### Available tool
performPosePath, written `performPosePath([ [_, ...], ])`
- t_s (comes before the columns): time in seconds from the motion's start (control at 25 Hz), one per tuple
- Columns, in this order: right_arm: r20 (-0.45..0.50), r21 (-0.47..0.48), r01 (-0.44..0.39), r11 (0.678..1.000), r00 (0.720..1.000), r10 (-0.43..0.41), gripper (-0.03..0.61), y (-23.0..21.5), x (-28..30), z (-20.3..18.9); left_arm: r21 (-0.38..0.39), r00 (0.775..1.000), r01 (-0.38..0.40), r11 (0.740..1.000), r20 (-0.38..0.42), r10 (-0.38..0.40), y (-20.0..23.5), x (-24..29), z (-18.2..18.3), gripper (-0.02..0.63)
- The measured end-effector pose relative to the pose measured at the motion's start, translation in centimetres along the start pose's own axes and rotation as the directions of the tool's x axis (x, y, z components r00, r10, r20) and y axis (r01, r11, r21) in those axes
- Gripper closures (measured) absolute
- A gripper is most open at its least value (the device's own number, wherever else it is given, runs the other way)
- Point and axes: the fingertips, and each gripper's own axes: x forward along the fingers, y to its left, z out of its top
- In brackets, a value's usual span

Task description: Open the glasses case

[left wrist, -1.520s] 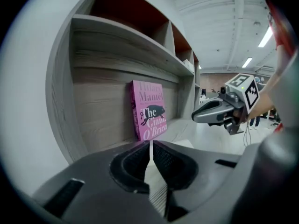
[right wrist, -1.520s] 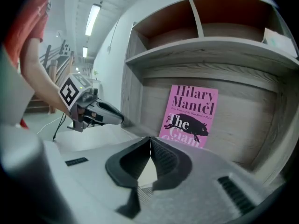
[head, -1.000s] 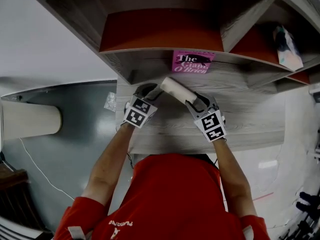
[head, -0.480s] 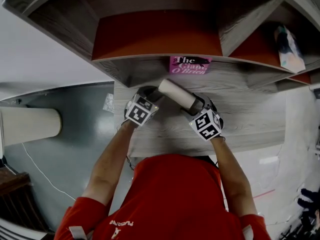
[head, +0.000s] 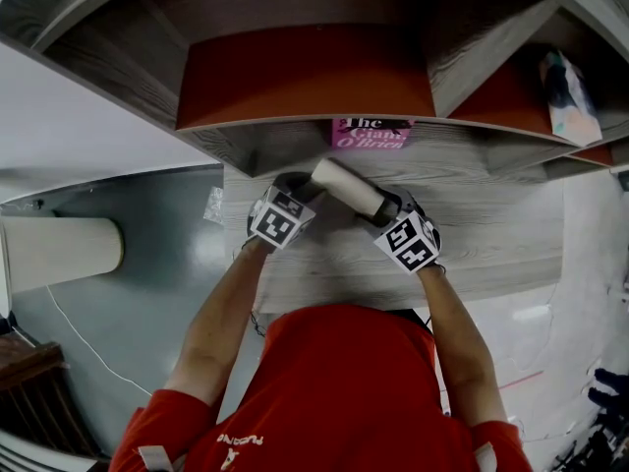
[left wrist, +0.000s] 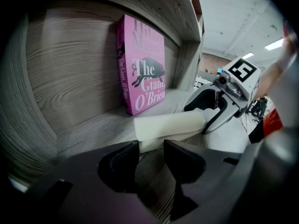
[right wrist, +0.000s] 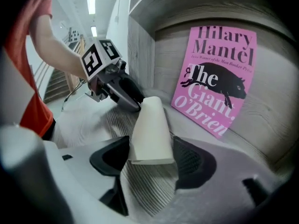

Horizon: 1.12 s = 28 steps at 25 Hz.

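A cream glasses case (head: 346, 185) lies on the grey wooden desk (head: 491, 234) under the shelf, between my two grippers. My left gripper (head: 303, 187) is at its left end. In the left gripper view the open jaws of my left gripper (left wrist: 150, 146) stand just short of the case (left wrist: 170, 125), not pressing it. My right gripper (head: 381, 205) is at the other end. In the right gripper view the case (right wrist: 150, 125) reaches in between the jaws of my right gripper (right wrist: 150, 155), which are closing, with slim gaps at the pads.
A pink book (head: 370, 132) leans against the back of the shelf just behind the case. Shelf compartments with orange panels (head: 305, 72) hang overhead. Each gripper faces the other across the case: the right gripper (left wrist: 219, 104) and the left gripper (right wrist: 122, 91).
Both grippers and the case have come down a little onto the desk. The case's angle and place between the grippers are about the same.
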Motion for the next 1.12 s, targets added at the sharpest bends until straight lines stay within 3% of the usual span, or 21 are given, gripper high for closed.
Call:
performPosePath([
  [0.28, 0.112, 0.188, -0.126, 0.974, 0.988, 0.106, 0.293, -1.2, -1.0, 0.6, 0.004, 1.000, -0.002, 1.000, 0.000, 0.002, 0.0, 0.1, 0.0, 0.453],
  [0.44, 0.201, 0.275, -0.143, 0.951, 0.976, 0.089, 0.368, -2.7, -2.6, 1.7, 0.003, 1.000, -0.001, 1.000, 0.001, 0.001, 0.0, 0.1, -0.1, 0.453],
  [0.52, 0.220, 0.284, -0.126, 0.951, 0.973, 0.063, 0.437, -3.4, -3.2, 2.0, 0.002, 1.000, 0.000, 1.000, 0.000, 0.000, 0.0, 0.0, -0.1, 0.453],
  [0.68, 0.219, 0.272, -0.051, 0.961, 0.976, -0.011, 0.509, -4.8, -3.8, 2.0, 0.001, 1.000, -0.001, 1.000, 0.001, 0.001, 0.0, -0.1, -0.1, 0.453],
  [0.92, 0.192, 0.278, 0.062, 0.958, 0.974, -0.119, 0.538, -7.1, -3.5, 1.5, -0.002, 1.000, -0.007, 1.000, -0.002, 0.007, 0.0, -0.1, 0.0, 0.453],
  [1.12, 0.179, 0.323, 0.085, 0.943, 0.973, -0.149, 0.541, -8.6, -3.1, 1.0, -0.009, 1.000, -0.009, 1.000, -0.002, 0.009, -0.1, -0.1, 0.0, 0.456],
])
